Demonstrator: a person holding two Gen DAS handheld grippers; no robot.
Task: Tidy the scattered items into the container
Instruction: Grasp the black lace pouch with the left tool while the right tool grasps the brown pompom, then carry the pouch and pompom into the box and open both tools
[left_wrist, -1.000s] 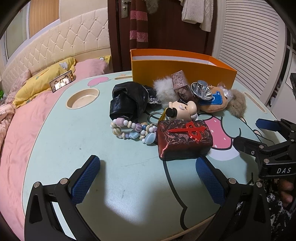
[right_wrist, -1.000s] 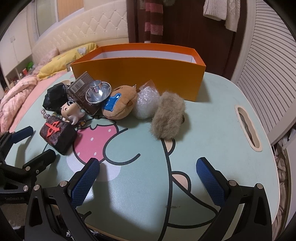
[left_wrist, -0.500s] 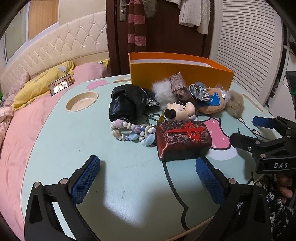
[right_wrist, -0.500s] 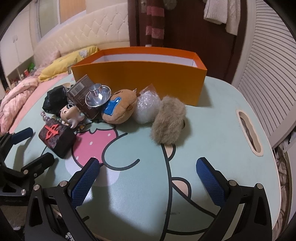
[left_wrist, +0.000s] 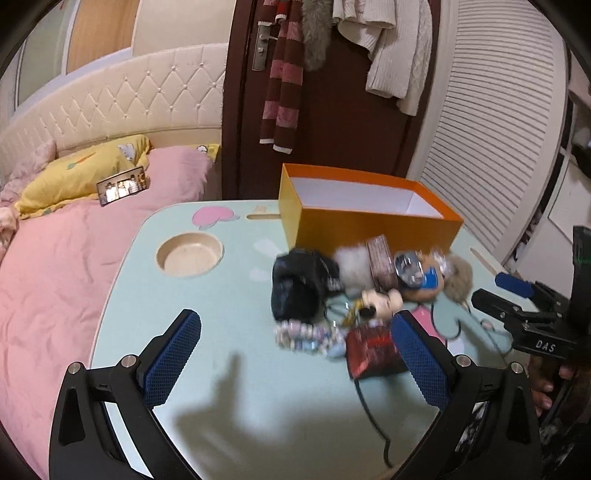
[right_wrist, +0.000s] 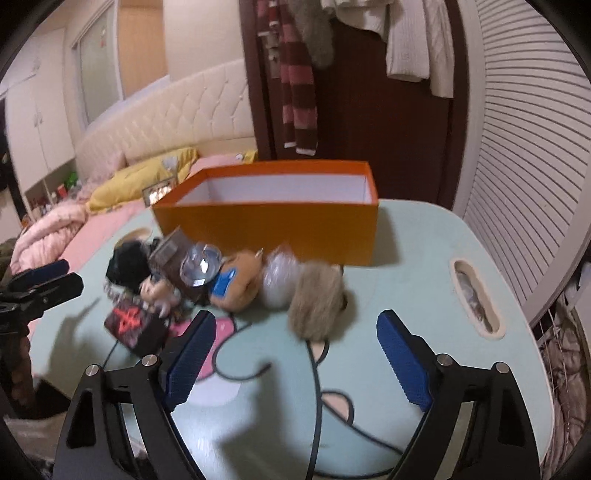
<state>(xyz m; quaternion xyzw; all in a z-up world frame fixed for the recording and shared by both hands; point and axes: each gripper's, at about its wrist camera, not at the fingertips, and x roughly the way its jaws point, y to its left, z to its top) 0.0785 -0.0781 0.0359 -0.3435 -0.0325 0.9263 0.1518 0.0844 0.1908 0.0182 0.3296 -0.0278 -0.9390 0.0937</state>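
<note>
- We've got the left gripper (left_wrist: 295, 350) up over the near part of the mint-green table (left_wrist: 229, 376), fingers spread wide, nothing between them.
- Our right gripper (right_wrist: 295, 354) is the same deal: spread wide, holding nothing, hanging over the cartoon print on the tabletop.
- The orange box (right_wrist: 273, 225) sits at the far side of the table, open on top. We can see white walls inside, but not the bottom.
- All the loose stuff is bunched in a pile right in front of the box, none of it in there yet.
- Closest to us in the left view is the dark red pouch (left_wrist: 373, 350) with the red symbol on it, partly hidden behind our left gripper's right-hand finger.
- Just beside it on the left lies a pastel bead bracelet (left_wrist: 306, 338), pretty blurry.
- Behind the beads there's a crumpled black bag (left_wrist: 299, 288), and a little cartoon figurine (left_wrist: 376, 301) sits between it and the pouch.
- Further back: a white fluffy pompom (left_wrist: 352, 267), then a brown patterned box (left_wrist: 382, 266) tilted against the pile.
- A shiny metal funnel-looking thing (right_wrist: 201, 264) rests on top of the brown plush toy (right_wrist: 236, 284) with the blue patch.
- To the right of that we see a clear bubble-wrap bundle (right_wrist: 279, 280) touching a tan furry pouch (right_wrist: 317, 301), which is the item nearest our right gripper.
- Off to the left is the bed with the pink duvet (left_wrist: 55, 280) and a yellow pillow (left_wrist: 77, 177).
</note>
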